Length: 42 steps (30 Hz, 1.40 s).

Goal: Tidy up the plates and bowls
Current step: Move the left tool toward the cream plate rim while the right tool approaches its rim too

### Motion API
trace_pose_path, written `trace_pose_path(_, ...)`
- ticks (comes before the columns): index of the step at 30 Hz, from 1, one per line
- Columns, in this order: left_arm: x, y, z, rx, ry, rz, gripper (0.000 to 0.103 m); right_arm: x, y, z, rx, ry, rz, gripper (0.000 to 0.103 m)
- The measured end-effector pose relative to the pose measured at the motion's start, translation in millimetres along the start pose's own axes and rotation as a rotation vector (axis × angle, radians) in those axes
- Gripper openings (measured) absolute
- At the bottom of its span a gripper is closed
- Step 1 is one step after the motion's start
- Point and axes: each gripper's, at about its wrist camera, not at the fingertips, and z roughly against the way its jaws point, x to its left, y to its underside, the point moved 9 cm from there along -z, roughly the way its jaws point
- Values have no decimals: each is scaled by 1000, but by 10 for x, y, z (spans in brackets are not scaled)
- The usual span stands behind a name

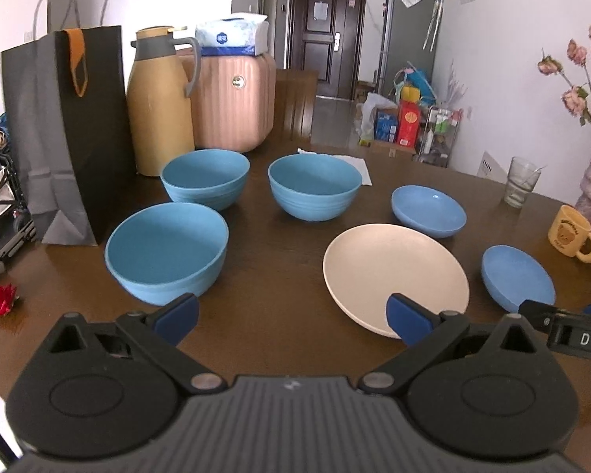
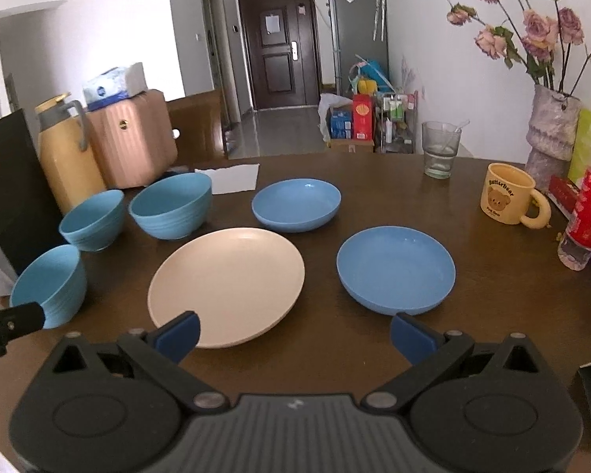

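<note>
The left tool hangs low over the near edge of the worktop with its blue pads spread wide and nothing between them; the right tool does the same, splayed and empty. Just ahead of the right tool lie the cream plate and the near blue plate, apart from each other, with the far blue plate behind them. Toward the left stand three blue bowls: the nearest bowl, the back-left bowl and the back-right bowl, each upright and separate. Nothing is stacked, so the organizing appears not yet begun; nesting the bowls and piling the plates all remains.
</note>
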Motion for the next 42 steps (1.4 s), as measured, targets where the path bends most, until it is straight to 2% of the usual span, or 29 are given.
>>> trace_pose_path(11, 21, -182, -714, 142, -47, -24, 103, -16, -282, -652, 103, 10, 27, 103)
trace_pose_path(18, -8, -252, -1109, 225, -52, -29, 103, -89, -351, -1091, 204, 17, 12, 103)
trace_pose_path(25, -28, -294, -1484, 326, -68, -15, 103, -110, -390, -1421, 301, 16, 15, 98)
trace_pose_path(33, -106, -297, -1872, 427, -54, 40, 103, -72, -396, -1757, 380, -29, -4, 81)
trace_pose_path(36, -147, -271, -1986, 454, -62, 43, 103, -61, -393, -1840, 384, -37, -7, 80)
trace_pose_path(38, -156, -258, -2070, 469, -67, 55, 103, -67, -403, -1878, 387, -42, -19, 76)
trace_pose_path(40, -165, -231, -2119, 484, -64, 59, 100, -50, -408, -1885, 392, -63, -24, 65)
trace_pose_path(42, -164, -209, -2128, 488, -65, 62, 99, -47, -423, -1883, 386, -65, -16, 64)
